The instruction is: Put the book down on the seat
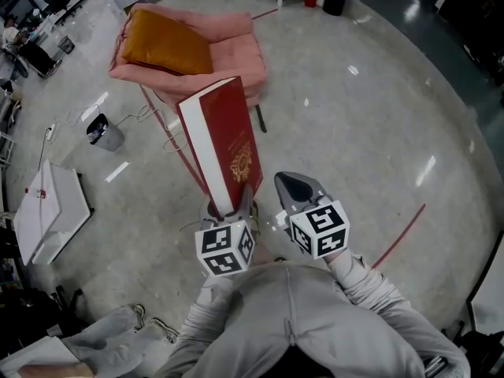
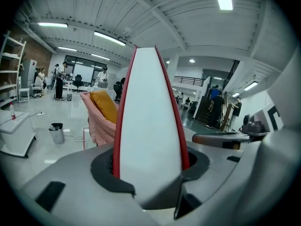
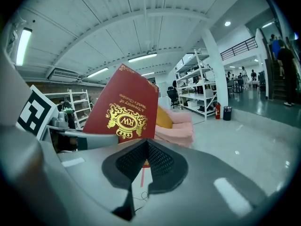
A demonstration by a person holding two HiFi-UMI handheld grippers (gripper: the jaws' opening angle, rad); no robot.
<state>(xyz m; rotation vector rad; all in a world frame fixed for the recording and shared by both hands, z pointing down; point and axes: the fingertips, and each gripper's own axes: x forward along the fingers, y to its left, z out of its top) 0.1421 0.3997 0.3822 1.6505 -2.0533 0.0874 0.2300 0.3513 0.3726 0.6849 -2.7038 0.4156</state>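
One red book (image 1: 224, 144): standing upright off the floor, left gripper (image 1: 230, 205) clamping its lower edge, jaws wide. Right gripper (image 1: 294, 183): hanging just beside, jaws together, holding nothing. Step, likely: carrying toward the pink armchair (image 1: 236, 53), well apart ahead. Next: reaching its seat, tilting the book flat.

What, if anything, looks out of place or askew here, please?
The red book stands on end in the left gripper, and in the right gripper view its gold crest and title read upside down. The orange cushion lies tilted across the seat of the pink armchair, covering much of it.
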